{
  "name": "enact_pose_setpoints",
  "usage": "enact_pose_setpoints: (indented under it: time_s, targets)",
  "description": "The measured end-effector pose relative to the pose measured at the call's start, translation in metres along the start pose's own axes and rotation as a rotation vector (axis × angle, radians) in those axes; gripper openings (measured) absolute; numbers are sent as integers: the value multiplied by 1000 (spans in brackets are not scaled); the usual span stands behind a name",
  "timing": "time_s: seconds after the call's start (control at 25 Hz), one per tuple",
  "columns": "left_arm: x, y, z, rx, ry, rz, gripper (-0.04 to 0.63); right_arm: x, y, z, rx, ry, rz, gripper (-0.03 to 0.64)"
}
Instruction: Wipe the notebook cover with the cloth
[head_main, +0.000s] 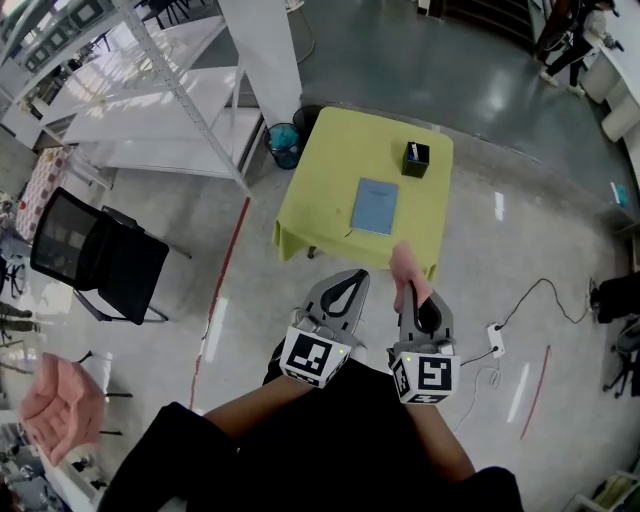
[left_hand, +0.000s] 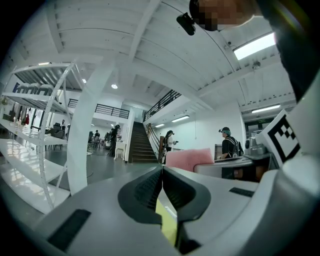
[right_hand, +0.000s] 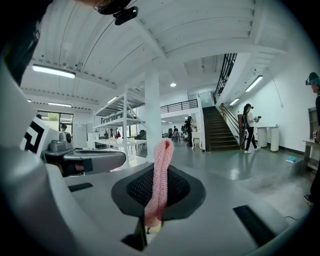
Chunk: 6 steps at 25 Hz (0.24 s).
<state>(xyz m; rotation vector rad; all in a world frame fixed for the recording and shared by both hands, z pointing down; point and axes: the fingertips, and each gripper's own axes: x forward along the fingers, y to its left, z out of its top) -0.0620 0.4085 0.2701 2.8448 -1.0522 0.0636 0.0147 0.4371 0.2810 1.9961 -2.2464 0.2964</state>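
Note:
A blue notebook (head_main: 375, 206) lies flat on a small table under a yellow-green cloth cover (head_main: 330, 160), well ahead of me. My right gripper (head_main: 412, 288) is shut on a pink cloth (head_main: 407, 270) that sticks up between its jaws; in the right gripper view the pink cloth (right_hand: 160, 175) stands as a narrow folded strip. My left gripper (head_main: 345, 285) is shut with nothing in it, its jaws meeting in the left gripper view (left_hand: 161, 187). Both grippers are held close to my body, short of the table.
A black pen holder (head_main: 416, 158) stands at the table's far right corner. A black chair (head_main: 95, 255) and white shelving (head_main: 150, 90) are to the left. A power strip with cable (head_main: 495, 338) lies on the floor at right. A blue bin (head_main: 284, 143) sits behind the table.

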Motion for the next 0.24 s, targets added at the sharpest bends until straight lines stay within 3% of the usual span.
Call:
enact_pose_setpoints:
  time_s: [0.24]
  targets:
    - [-7,-15,0,-21,-15,-23,17,-13,5,-7,-32,-4,49,38]
